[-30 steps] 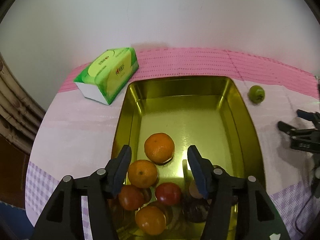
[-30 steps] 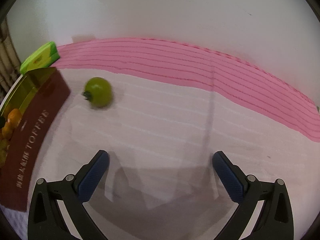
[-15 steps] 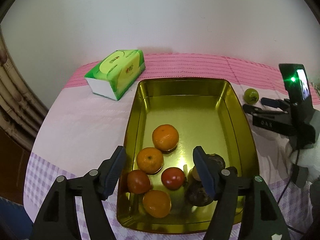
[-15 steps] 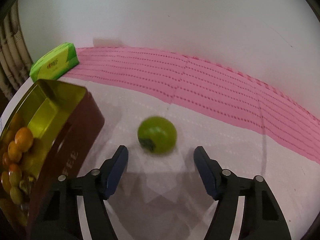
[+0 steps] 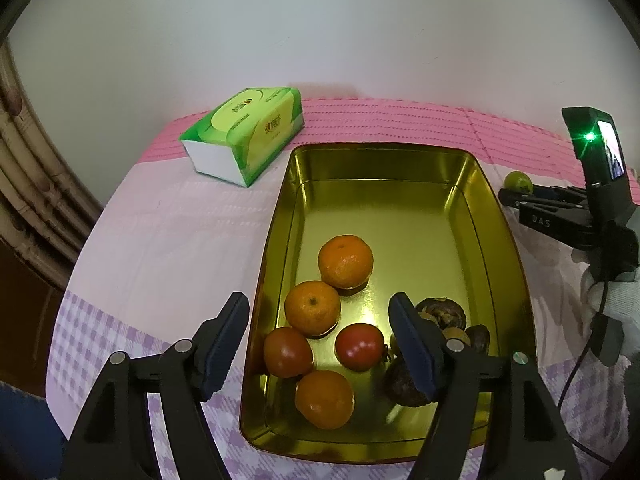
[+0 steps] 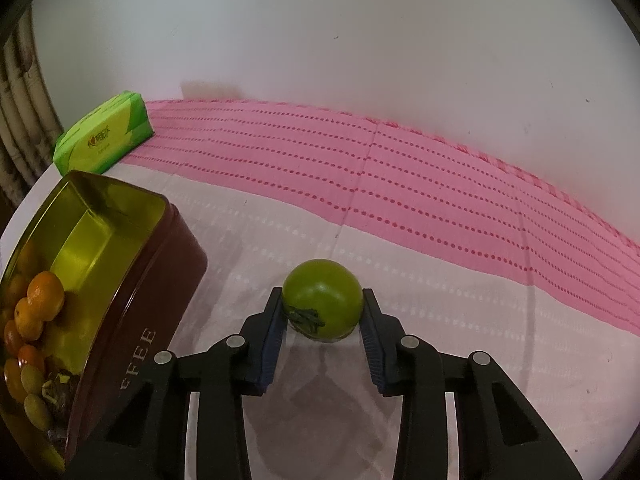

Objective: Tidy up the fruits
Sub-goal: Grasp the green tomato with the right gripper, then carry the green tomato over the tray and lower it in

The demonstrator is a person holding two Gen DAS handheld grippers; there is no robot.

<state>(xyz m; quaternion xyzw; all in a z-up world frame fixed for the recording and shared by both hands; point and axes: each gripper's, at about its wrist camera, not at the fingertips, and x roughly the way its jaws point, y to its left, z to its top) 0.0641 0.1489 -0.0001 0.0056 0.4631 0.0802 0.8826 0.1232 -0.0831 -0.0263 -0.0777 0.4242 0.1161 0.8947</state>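
A green tomato (image 6: 322, 298) lies on the cloth right of the tin; my right gripper (image 6: 323, 312) has closed its blue pads on both sides of it. In the left wrist view the tomato (image 5: 517, 181) shows small at the right gripper's tip (image 5: 520, 196). The gold tin (image 5: 400, 168) holds three oranges (image 5: 346, 261), two red tomatoes (image 5: 359, 346) and dark fruits (image 5: 442, 314). My left gripper (image 5: 320, 340) is open and empty, above the tin's near end.
A green tissue pack (image 5: 244, 134) lies behind the tin at the left, also in the right wrist view (image 6: 104, 140). The tin's brown outer wall (image 6: 136, 320) stands close left of my right gripper. A white wall rises behind the pink cloth (image 6: 400, 176).
My right gripper moved forward around the green tomato and closed on it. My left gripper pulled back and up from the tin, staying open.
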